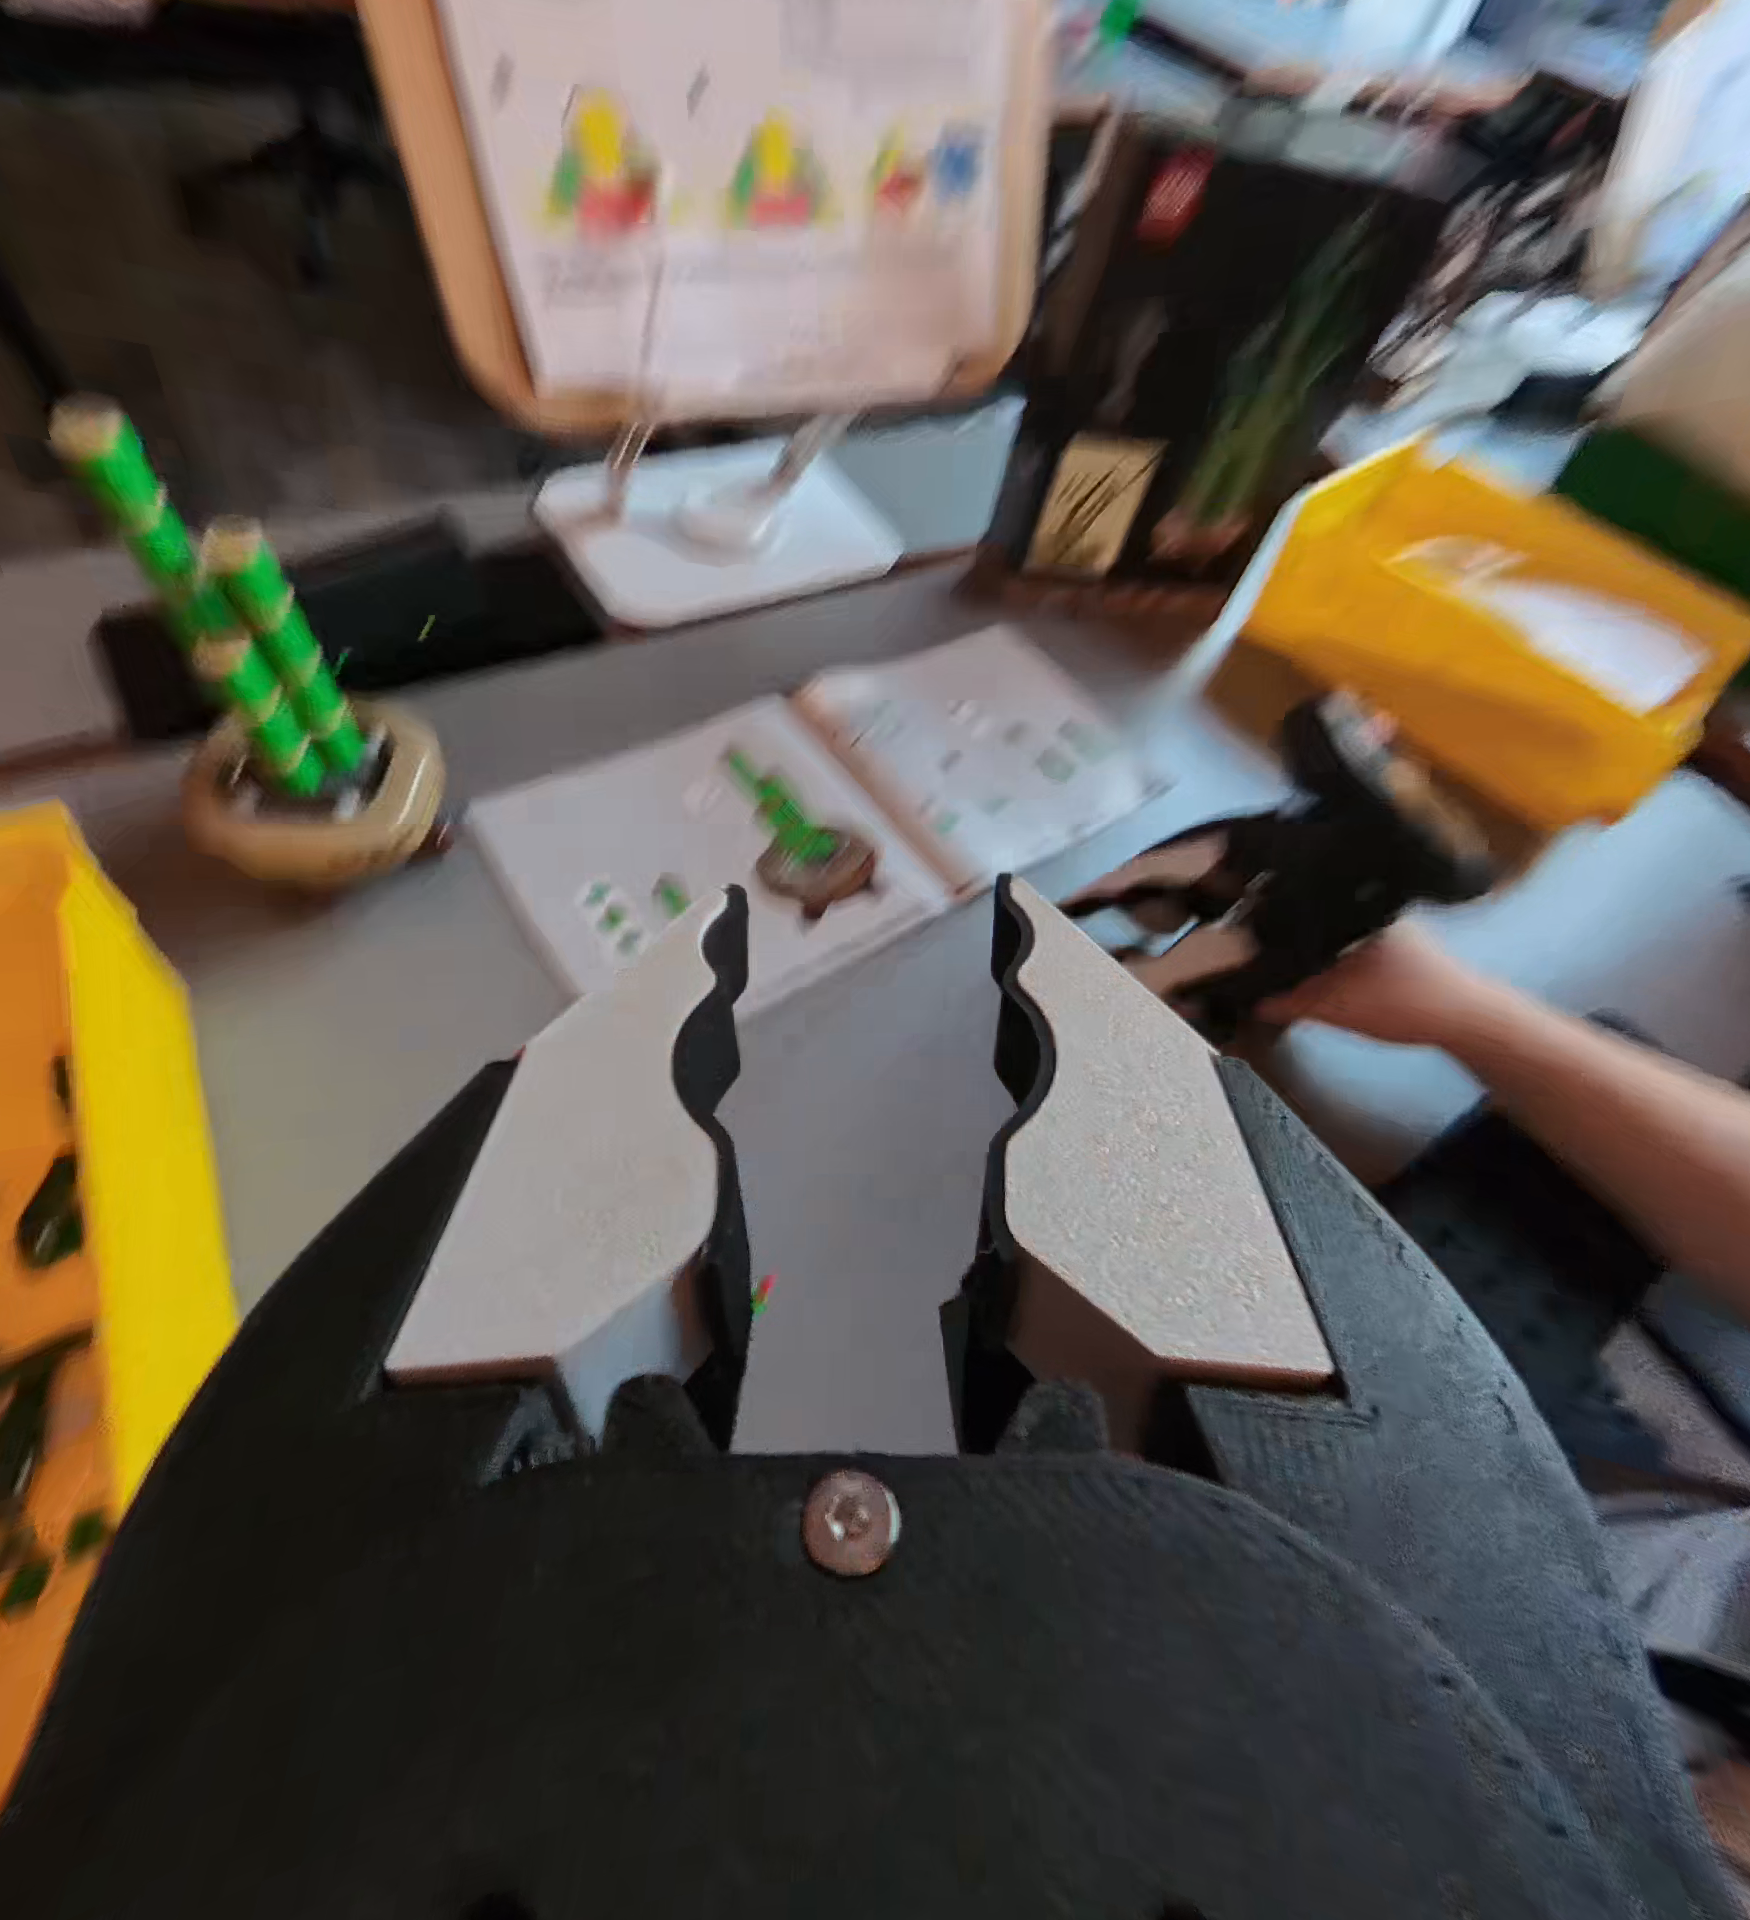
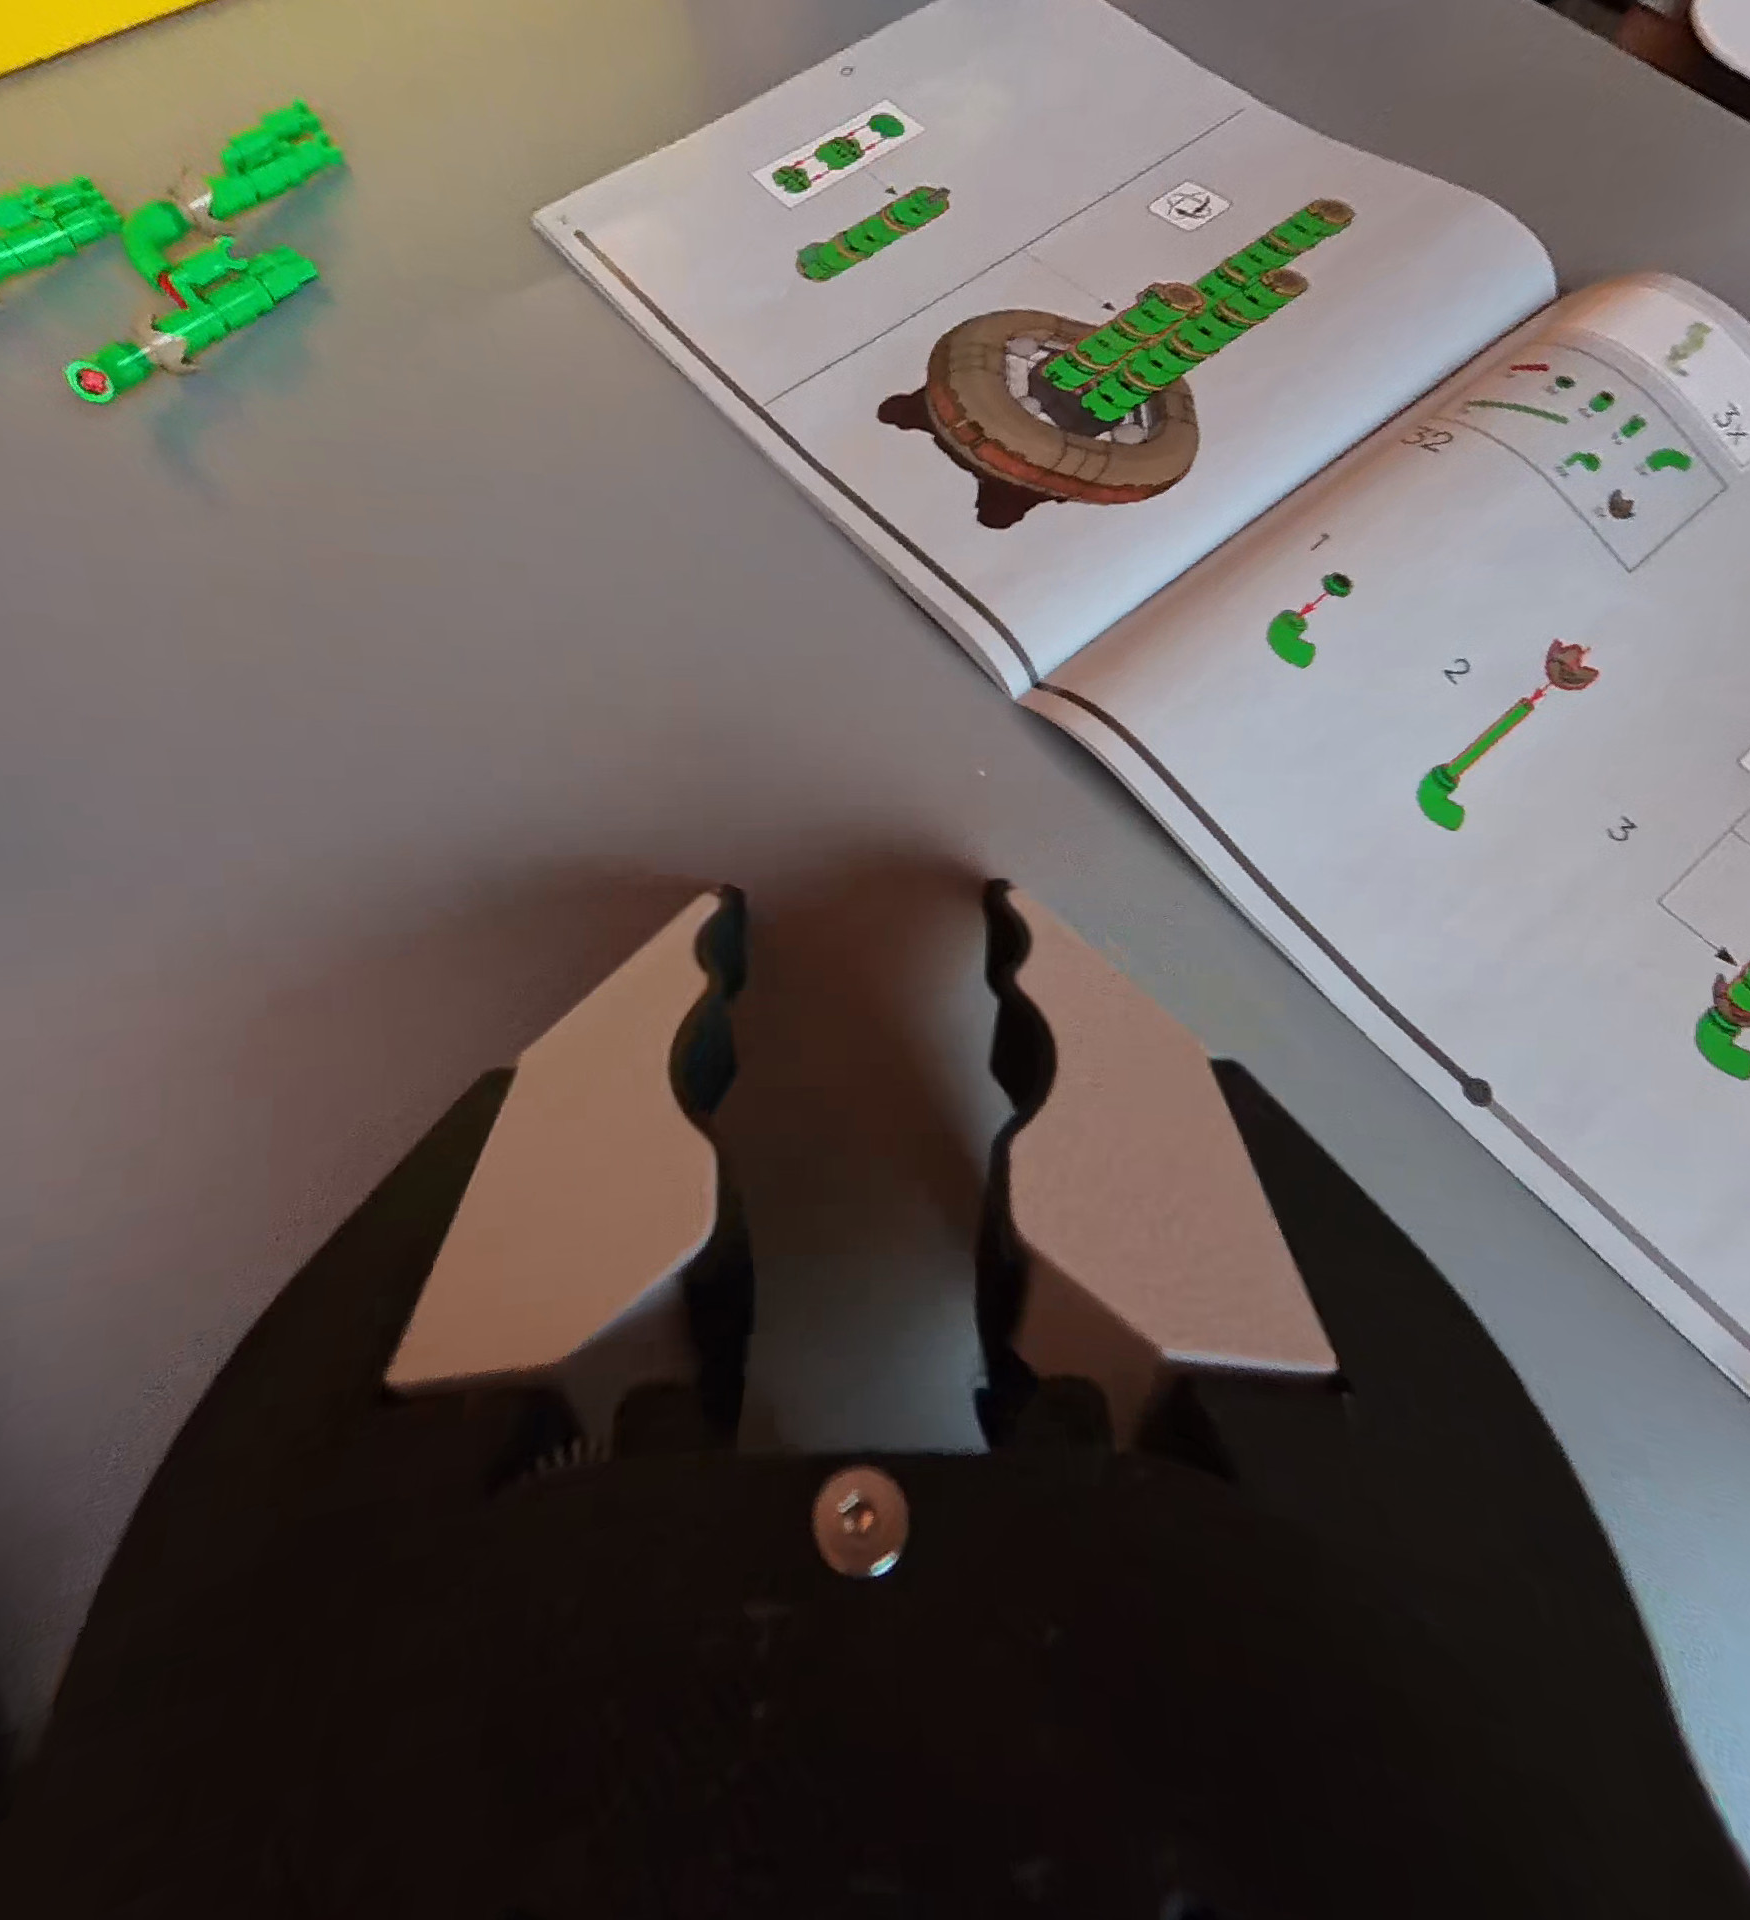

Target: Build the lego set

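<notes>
Lego bamboo model of green ringed stalks in a round tan pot (image 1: 315, 790) stands far left on the grey tabletop (image 2: 435, 644). Loose bright-green lego branch sub-assemblies (image 2: 175, 249) lie far left in the right wrist view, well apart from the open white instruction booklet (image 2: 1266, 582) at right. Yellow plastic bin (image 1: 144, 1091) holds dark pieces, near left. Left gripper (image 1: 866, 914): jaws spread, nothing between. Right gripper (image 2: 860, 904): jaws spread, empty, over bare tabletop.

Green lego pieces (image 2: 175, 249), grey table (image 2: 435, 623)
</notes>
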Available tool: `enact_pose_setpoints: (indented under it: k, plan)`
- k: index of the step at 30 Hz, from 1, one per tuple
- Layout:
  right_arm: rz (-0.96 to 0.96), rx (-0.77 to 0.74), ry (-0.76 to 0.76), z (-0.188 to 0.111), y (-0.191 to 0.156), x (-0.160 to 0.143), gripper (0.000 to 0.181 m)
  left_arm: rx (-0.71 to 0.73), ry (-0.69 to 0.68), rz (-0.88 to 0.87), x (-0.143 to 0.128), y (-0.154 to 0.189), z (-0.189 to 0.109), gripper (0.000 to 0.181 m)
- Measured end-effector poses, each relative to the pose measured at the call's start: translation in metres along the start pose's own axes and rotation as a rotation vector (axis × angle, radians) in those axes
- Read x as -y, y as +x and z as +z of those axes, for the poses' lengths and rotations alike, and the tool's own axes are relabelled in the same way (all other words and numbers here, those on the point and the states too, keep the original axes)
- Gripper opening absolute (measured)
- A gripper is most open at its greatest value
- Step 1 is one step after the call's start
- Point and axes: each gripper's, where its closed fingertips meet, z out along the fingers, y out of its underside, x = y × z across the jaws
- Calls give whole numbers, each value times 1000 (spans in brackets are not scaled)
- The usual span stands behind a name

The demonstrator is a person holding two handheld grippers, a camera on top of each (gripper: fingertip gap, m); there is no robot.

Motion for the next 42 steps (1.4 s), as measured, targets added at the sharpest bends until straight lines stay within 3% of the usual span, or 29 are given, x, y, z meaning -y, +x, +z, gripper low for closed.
enact_pose_setpoints:
  k: [4,7,9,11,15,18,22,31,33,37,42]
  plan:
    - [-39,107,-1,-2,-25,-1,13,158,-165,-74,-105,-33,2,36]
    - [-123,230,133,-11,-63,22,20,138,-82,-181,-140,-33,-12,28]
    - [-235,341,258,-15,-101,44,38,171,0,-215,-145,-40,-32,28]
    - [-357,413,279,-1,-132,56,49,207,42,-218,-147,-44,-52,28]
    - [-421,508,185,49,-170,76,43,235,42,-225,-151,-39,-80,32]
    - [-377,554,150,67,-187,90,35,241,64,-229,-157,-32,-98,31]
    - [-416,453,73,89,-178,84,30,243,65,-288,-179,-35,-116,29]
    - [-321,555,33,98,-188,88,17,165,82,-380,-193,-41,-119,29]
    - [-333,569,1,100,-192,84,6,178,70,-374,-194,-43,-118,28]
    - [-411,580,-16,97,-195,76,6,164,112,-407,-187,-46,-120,27]
    - [-638,510,127,74,-190,85,5,85,166,-461,-176,-39,-106,27]
